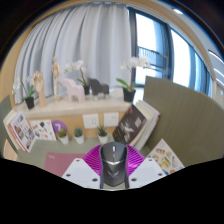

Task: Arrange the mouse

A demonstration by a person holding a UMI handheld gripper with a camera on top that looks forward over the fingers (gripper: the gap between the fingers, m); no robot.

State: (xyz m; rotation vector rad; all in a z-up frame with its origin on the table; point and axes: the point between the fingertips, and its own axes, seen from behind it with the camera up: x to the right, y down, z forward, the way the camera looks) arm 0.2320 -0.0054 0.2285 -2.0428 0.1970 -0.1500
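A dark grey computer mouse [113, 163] with a scroll wheel sits between my two fingers, its nose pointing away from me. The magenta pads [92, 160] press against both of its sides. My gripper [113, 166] is shut on the mouse and holds it raised above the desk, in front of the shelf and windows. The underside of the mouse is hidden.
A low shelf [70, 118] carries small potted plants, white orchids [136, 62] and figurines. Books and magazines [135, 122] lean at the right. A green desk surface [40, 158] with a pink sheet [62, 160] lies below. Curtains and windows stand behind.
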